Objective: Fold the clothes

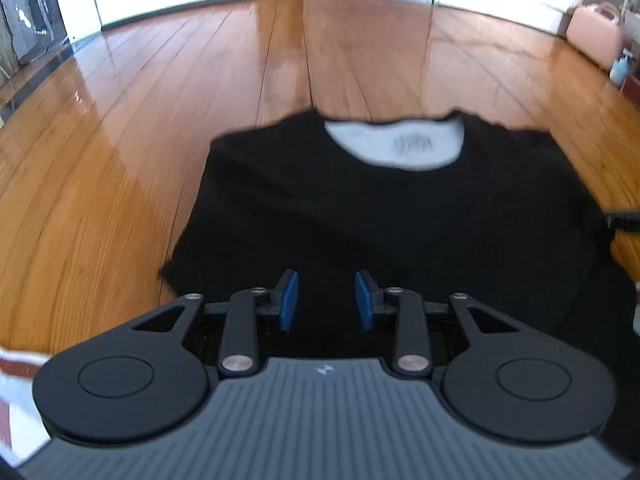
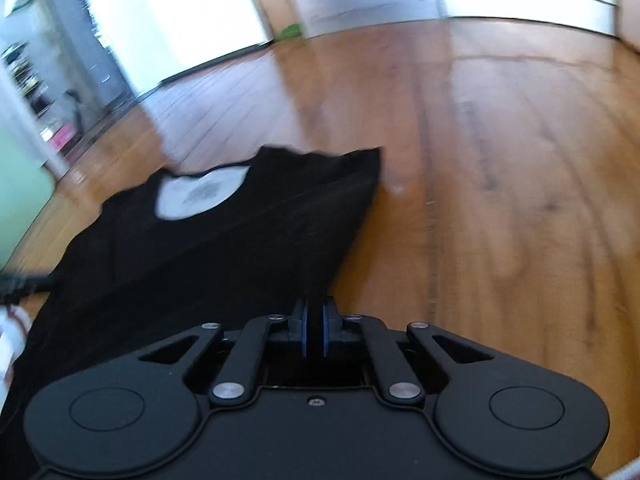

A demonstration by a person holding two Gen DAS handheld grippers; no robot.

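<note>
A black shirt (image 1: 360, 216) lies flat on the wooden floor (image 1: 120, 160), its white inner neck patch (image 1: 400, 146) at the far end. In the left wrist view my left gripper (image 1: 327, 300) hovers over the shirt's near hem. Its blue pads (image 1: 289, 300) stand apart and I see nothing pinched between them. In the right wrist view the same shirt (image 2: 220, 240) spreads to the left. Its right edge runs straight into my right gripper (image 2: 316, 330), whose pads are closed with only a thin dark strip of the fabric between them. Both views are blurred.
A pink case (image 1: 596, 36) and a blue bottle (image 1: 620, 68) stand at the far right by the wall. Red-and-white striped cloth (image 1: 16, 380) shows at the lower left. A shelf (image 2: 28, 80) and a pale green object (image 2: 20, 188) stand at the left. Bare floor (image 2: 520, 200) lies right of the shirt.
</note>
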